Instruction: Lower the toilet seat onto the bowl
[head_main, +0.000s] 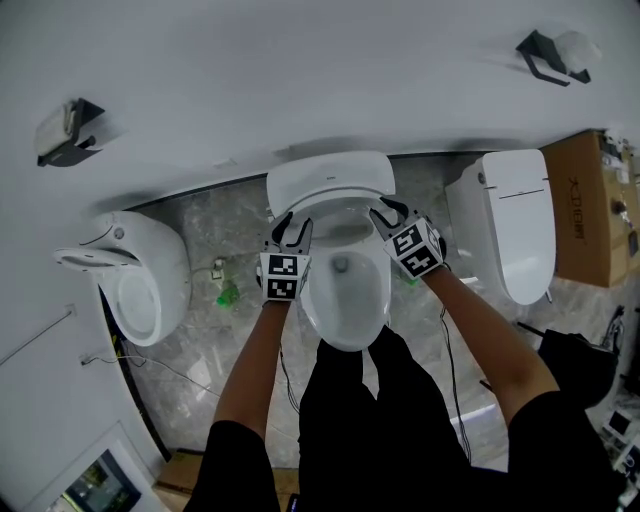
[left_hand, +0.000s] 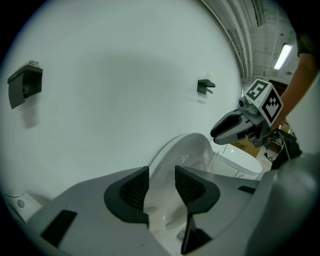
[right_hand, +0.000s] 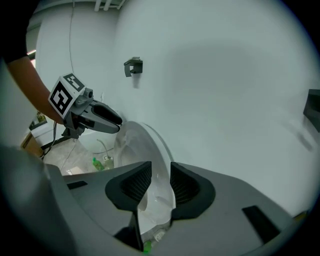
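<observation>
A white toilet stands against the wall, its seat tilted up over the bowl. My left gripper is at the seat's left edge and my right gripper at its right edge. In the left gripper view the raised seat rises beyond the left gripper, whose spread jaws straddle the seat's rim. In the right gripper view the seat runs between the pads of the right gripper, which stands narrower. I see no pad pressing on it. Each gripper shows in the other's view: the right, the left.
Another white toilet stands to the left and a closed one to the right. A cardboard box sits at the far right. Paper holders hang on the wall. A green bottle and cables lie on the marble floor.
</observation>
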